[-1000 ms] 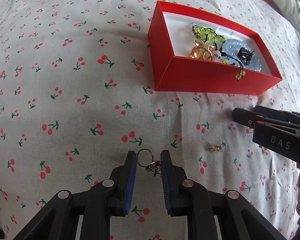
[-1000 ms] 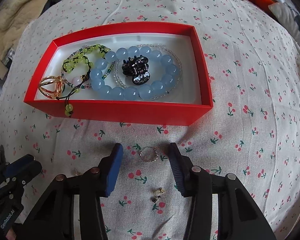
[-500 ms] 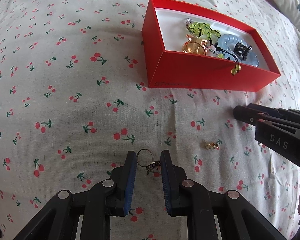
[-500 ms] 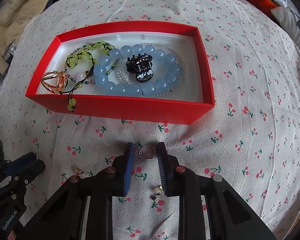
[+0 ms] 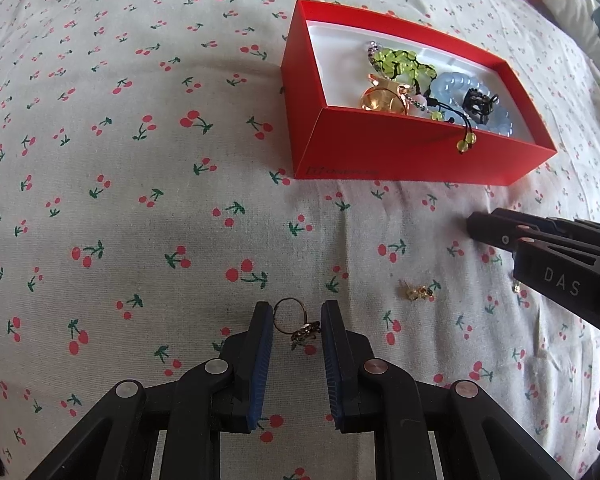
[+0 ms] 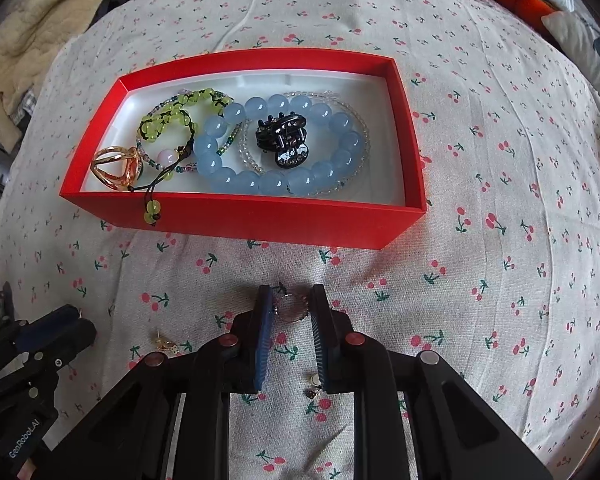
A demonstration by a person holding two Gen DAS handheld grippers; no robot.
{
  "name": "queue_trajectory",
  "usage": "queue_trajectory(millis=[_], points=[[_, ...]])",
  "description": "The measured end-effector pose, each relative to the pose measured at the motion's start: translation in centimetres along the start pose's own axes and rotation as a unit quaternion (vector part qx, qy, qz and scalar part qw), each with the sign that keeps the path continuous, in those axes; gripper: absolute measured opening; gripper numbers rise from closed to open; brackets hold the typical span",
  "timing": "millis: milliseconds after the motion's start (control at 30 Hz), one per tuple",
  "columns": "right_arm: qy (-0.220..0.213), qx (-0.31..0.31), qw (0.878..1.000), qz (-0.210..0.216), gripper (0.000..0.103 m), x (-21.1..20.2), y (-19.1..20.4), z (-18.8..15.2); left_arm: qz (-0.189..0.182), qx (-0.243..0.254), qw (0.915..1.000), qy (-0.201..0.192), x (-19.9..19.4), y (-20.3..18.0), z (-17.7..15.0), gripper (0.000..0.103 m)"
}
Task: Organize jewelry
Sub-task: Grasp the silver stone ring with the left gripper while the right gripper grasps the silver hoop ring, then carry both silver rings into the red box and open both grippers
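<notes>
Each blue-padded claw, left (image 5: pixel 296 322) and right (image 6: pixel 289 304), clamped on a thin round metal ring (image 5: pixel 296 322) (image 6: pixel 292 307), near the glossy red box (image 6: pixel 260 216).

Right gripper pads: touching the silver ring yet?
Touching. Right wrist view shows the right gripper with both pads against the silver ring, no gap visible either side.

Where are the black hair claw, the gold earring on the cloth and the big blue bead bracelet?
black hair claw (image 6: pixel 282 140): right wrist view, on its hinge.
gold earring (image 5: pixel 418 293): left wrist view, on its middle.
blue bead bracelet (image 6: pixel 216 148): right wrist view, on a left-side bead.
</notes>
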State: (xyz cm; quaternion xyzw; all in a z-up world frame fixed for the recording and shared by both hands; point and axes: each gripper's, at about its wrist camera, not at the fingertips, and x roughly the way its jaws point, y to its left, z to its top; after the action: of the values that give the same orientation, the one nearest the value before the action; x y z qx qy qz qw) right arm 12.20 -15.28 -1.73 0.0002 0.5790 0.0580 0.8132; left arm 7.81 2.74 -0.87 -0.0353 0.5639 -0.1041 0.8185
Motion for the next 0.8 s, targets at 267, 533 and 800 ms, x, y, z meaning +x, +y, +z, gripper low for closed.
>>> queue_trajectory(millis=[267, 533, 800], points=[[-0.013, 0.018, 0.999, 0.031, 0.020, -1.9, -1.0, -0.2, -0.014, -0.002, 0.9997, -0.021, -1.4, 0.3, 0.3, 0.019], [-0.055, 0.038, 0.996, 0.065, 0.020, -5.3, -1.9, -0.8, -0.037, 0.016, 0.9959, -0.081, -3.8, -0.5, 0.9, 0.019], [-0.124, 0.051, 0.987, 0.092, 0.020, -8.1, -2.9, -0.6, -0.037, 0.046, 0.9873, -0.147, -4.5, -2.3, 2.4, 0.019]])
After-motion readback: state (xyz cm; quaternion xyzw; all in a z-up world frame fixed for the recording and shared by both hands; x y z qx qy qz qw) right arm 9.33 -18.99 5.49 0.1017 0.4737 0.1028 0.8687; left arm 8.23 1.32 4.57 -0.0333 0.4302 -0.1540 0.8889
